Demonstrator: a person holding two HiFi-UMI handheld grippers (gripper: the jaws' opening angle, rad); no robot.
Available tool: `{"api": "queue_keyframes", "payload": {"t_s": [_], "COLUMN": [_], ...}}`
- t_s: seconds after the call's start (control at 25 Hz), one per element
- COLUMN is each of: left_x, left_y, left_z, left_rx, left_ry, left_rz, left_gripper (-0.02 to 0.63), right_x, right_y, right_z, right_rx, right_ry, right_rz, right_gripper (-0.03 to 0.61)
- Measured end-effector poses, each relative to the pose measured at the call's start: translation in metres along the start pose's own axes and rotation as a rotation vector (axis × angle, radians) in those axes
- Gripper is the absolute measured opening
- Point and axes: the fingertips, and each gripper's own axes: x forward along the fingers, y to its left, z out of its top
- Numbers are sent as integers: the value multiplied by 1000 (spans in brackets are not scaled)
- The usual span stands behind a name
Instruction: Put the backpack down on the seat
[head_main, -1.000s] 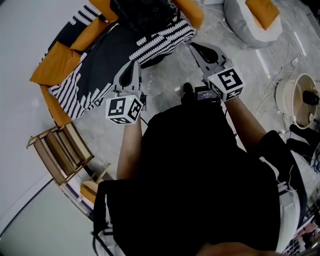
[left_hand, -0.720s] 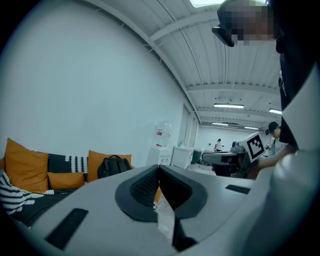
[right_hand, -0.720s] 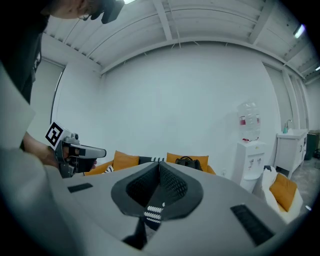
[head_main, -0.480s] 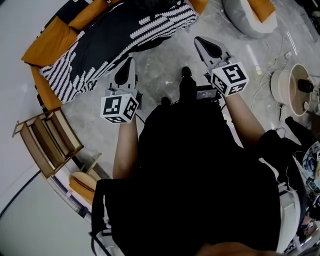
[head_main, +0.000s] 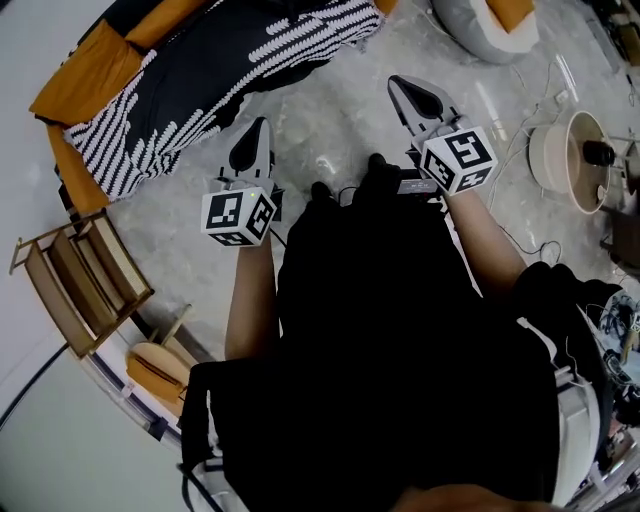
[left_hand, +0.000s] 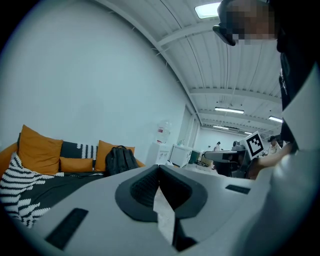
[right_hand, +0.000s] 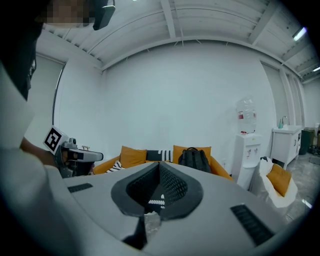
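The black backpack stands upright on the sofa seat, leaning against an orange cushion. In the right gripper view the backpack shows between orange cushions at the sofa's right end. It is out of the head view. My left gripper and right gripper hover over the marble floor, well short of the sofa. Both are shut with nothing between their jaws, as the left gripper and right gripper show in their own views.
A wooden rack stands at the left by the white wall. A grey beanbag with an orange cushion lies at the top right. A round fan and cables sit on the floor at the right. A water dispenser stands beside the sofa.
The sofa has slid up and to the left in the head view, and the backpack has left its top edge. Both grippers stay shut and keep their places before the person.
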Motion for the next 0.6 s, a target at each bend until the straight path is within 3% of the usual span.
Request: {"api": "queue_keyframes", "payload": {"t_s": [0.32,0.6], "left_x": [12,51], "left_y": [-21,-76], "left_z": [16,22], "left_rx": [2,25], "left_ry": [-13,-4], "left_rz": [28,-61], "left_gripper": [17,17], "right_x": [-4,-35], "right_y": [-20,-65], "right_z": [19,10], "right_rx": [3,46], "right_ry": [-41,-41], "right_rz": [49,17], "right_gripper": [31,31]}}
